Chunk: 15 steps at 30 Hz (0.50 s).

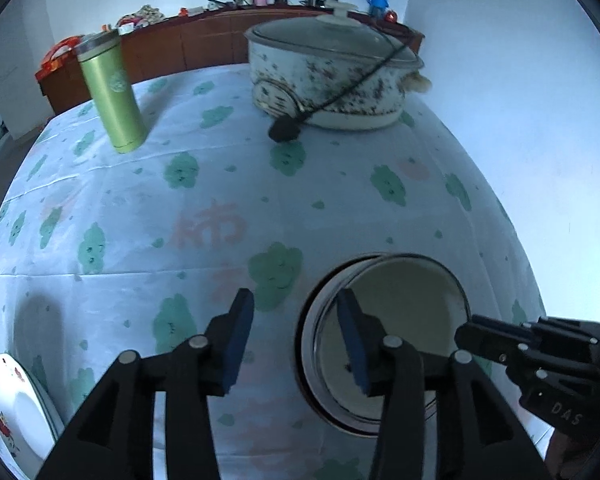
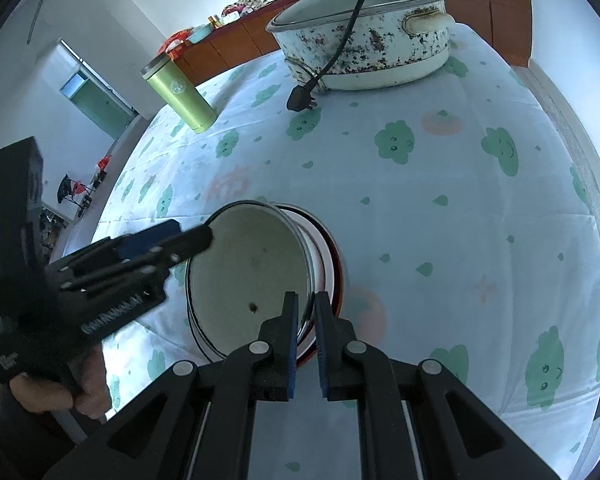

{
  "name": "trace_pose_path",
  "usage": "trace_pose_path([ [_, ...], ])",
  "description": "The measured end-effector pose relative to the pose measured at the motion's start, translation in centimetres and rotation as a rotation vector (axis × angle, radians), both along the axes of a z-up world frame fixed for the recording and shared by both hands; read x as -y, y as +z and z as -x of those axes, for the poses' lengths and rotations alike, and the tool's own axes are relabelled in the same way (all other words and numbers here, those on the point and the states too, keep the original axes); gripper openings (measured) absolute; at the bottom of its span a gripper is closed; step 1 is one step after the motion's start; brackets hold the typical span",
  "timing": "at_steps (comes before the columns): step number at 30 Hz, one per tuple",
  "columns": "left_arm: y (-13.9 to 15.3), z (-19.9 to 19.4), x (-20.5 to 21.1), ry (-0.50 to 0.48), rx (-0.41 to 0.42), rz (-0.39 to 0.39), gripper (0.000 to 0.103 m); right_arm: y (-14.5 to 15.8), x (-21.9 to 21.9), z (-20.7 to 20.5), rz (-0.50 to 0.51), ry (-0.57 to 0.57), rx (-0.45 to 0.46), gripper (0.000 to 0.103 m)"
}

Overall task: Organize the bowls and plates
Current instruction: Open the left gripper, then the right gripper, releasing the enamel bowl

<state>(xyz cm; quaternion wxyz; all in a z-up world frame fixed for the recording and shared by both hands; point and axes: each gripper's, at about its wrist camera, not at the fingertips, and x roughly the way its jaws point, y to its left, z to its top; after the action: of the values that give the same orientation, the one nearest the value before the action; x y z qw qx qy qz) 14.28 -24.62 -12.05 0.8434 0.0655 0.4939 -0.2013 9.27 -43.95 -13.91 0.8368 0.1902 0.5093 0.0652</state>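
- Cream enamel is what I have between my right gripper (image 2: 305, 320) fingers: they pinch the near rim of the top bowl (image 2: 248, 272), one finger inside, one outside, so I can steer it by its edge.
- That bowl sits tilted in the stack of bowls (image 2: 332, 264) beneath it, not yet seated level (I judge I am nesting it).
- My left gripper (image 1: 296, 332) is spread wide and holds nothing; its right finger hangs over the stack's rim at about nine o'clock of the bowl, ready to steady it.
- A flowered plate (image 1: 16, 408) lies at seven o'clock on the table, well apart from the stack and still to be sorted.
- The tablecloth (image 1: 340, 200) is pale with green clouds; a green tumbler (image 1: 114, 96) stands at eleven o'clock, an electric pot (image 1: 328, 76) with its loose plug (image 1: 285, 130) at one o'clock, a cluttered wooden counter (image 1: 204, 40) behind.
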Motion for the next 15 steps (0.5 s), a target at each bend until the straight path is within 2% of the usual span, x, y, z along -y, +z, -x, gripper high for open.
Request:
trace_pose_path([
  [4,0.8,-0.3,-1.0,0.036,0.032,-0.004,0.043,0.0,-0.1,-0.1,0.001,0.0,-0.007,0.01],
  [10,0.5,-0.7,-2.6,0.076,0.022,-0.001,0.043,0.3,0.0,-0.1,-0.01,-0.001,-0.018,0.01],
  [15,0.2,-0.8,-3.2,0.097,0.025,-0.018,0.043,1.5,0.9,0.0,-0.045,-0.041,0.045,0.01],
])
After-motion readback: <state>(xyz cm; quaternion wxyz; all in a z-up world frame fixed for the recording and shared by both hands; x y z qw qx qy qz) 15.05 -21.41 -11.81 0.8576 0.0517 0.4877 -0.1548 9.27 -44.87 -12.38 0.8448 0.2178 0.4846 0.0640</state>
